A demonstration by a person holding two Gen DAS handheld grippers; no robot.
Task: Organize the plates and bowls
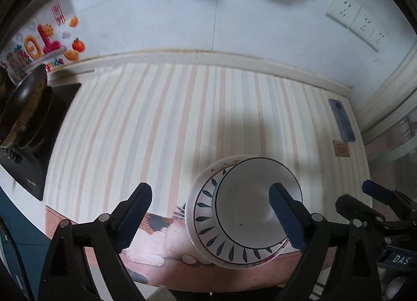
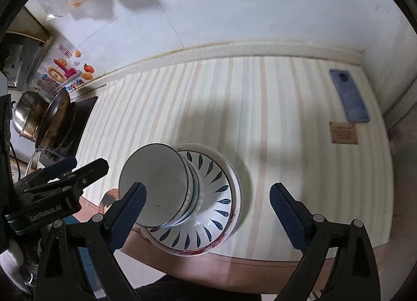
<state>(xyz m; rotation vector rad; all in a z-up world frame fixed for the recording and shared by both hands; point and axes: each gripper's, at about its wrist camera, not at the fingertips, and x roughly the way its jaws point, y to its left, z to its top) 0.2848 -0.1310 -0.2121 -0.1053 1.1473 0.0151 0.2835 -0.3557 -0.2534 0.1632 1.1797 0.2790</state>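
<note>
Porcelain stack: white bowls (image 2: 156,186) sit nested in a leaf-patterned dish (image 2: 208,204), which rests on a white plate (image 2: 235,186) near the front edge of the striped counter mat (image 2: 234,108); from the left wrist view the same bowls (image 1: 256,202) and dish (image 1: 206,212) sit right of centre.
Stack condition: the bowls look tilted toward the left, and reddish smears show on the plate's front rim.
Step in hand: seemingly squaring up or leaving the finished pile; done well, that means a slow nudge low on the bowl wall, not the rim, so nothing tips off the near edge.
Left gripper (image 1: 211,212): jaws spread wide, grasping nothing; its right finger overlaps the bowl in the picture, but contact cannot be told.
Right gripper (image 2: 208,209): jaws likewise wide apart and empty, straddling the pile from above; its left finger overlaps the bowl wall, touching or not unclear.
Surroundings: a phone (image 2: 349,97) and a small brown card (image 2: 342,132) lie well apart on the right; a wok (image 2: 56,118) sits on the hob at far left.
</note>
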